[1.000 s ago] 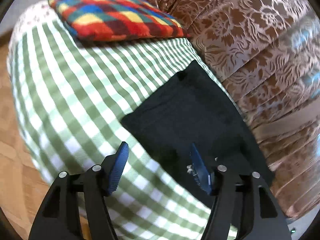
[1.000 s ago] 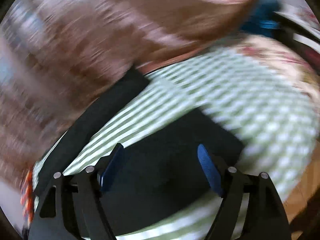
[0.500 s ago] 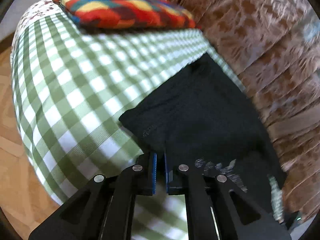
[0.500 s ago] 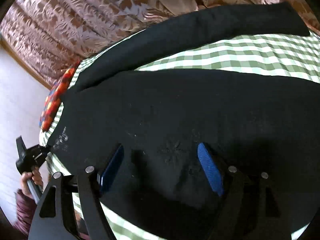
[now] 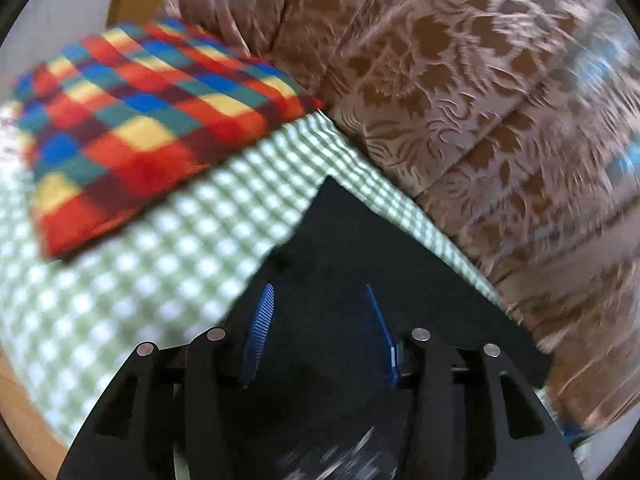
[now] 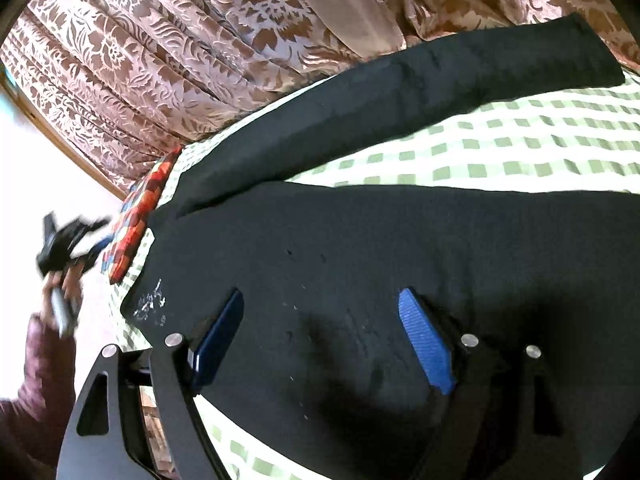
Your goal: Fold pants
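Black pants lie spread on a green-and-white checked cover, legs apart: one leg runs along the curtain, the other lies nearer me. My right gripper is open and empty just above the near leg. The waist end of the pants shows in the left wrist view. My left gripper is open and empty over it. It also shows in the right wrist view, lifted off to the left of the pants.
A bright checked cushion lies on the cover beyond the waist. A brown patterned curtain hangs along the far side of the bed. Wooden floor shows past the bed edge.
My left gripper was shut at the pants' waist corner half a second ago; it has opened and swung over the waist. My right gripper has stayed open above the near leg.
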`<state>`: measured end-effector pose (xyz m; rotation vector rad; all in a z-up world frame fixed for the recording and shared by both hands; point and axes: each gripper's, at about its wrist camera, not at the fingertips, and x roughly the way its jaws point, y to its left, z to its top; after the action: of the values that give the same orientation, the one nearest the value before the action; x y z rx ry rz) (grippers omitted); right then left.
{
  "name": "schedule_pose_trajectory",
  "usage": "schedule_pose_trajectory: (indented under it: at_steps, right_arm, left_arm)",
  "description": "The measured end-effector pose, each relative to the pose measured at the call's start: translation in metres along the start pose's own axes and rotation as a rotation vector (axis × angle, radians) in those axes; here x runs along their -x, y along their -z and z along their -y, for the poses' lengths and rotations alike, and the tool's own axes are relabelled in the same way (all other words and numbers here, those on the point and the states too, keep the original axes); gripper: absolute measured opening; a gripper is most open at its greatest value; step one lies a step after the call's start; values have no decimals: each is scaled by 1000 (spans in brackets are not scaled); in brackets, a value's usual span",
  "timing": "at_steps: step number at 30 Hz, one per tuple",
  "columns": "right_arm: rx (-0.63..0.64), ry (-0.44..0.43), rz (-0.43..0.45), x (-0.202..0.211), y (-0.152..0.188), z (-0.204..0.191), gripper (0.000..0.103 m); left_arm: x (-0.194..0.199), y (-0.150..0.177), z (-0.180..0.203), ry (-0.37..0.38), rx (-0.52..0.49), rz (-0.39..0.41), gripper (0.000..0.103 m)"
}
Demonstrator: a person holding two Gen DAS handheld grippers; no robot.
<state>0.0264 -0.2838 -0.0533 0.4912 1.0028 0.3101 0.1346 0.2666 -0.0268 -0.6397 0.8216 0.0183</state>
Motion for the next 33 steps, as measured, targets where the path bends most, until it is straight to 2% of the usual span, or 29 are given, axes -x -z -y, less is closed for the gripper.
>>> schedule_pose_trajectory:
  at_steps: [2,4,8,10,15,16,17,18,19,21,26,29,33]
  right_arm:
    - [7,9,-5,-6,-4,-4,82]
    - [13,10,-18,-9,-6,-6,82]
    - [18,10,-46,-22,-15,-9,85]
    - [9,12,-62,-29,-19,-7,85]
    - [-40,-4,-79,-41,-25,2,87]
    - [-44,-5,-82,-43,-26,3,87]
    - [-45,-4,-84,-44,-26,3,88]
    - [-41,-2,-86,-45,-26,3,88]
    - [-35,-1,-87,-45,-27,2,88]
    - [-23,4,-90,-45,-27,1,88]
    - [-9,-1,-90,-43,-35,0,88]
    - [-18,-21,-62,-34,-47,3,87]
    - [-63,-56,-50,-33,-74,12,81]
  left_arm:
    - [-41,-28,15,8,24,-51,46]
    - [-80,-52,17,15,103,-95,46]
    - [-135,-81,26,-26,149,-122,46]
    - [-159,-93,32,-64,135,-127,46]
    - [-205,-101,42,-148,92,-187,46]
    - [-216,-98,46,-194,60,-211,46]
    - [-222,-98,49,-228,31,-216,44]
    - [-225,-96,54,-262,-5,-203,24]
    - [-226,-94,59,-284,-47,-192,11]
    - [-215,-89,72,-257,-93,-148,7]
    - [-117,-67,115,-13,-229,88,7]
    - [-54,-37,125,127,-292,183,7]
    - [0,6,116,260,-341,216,6]
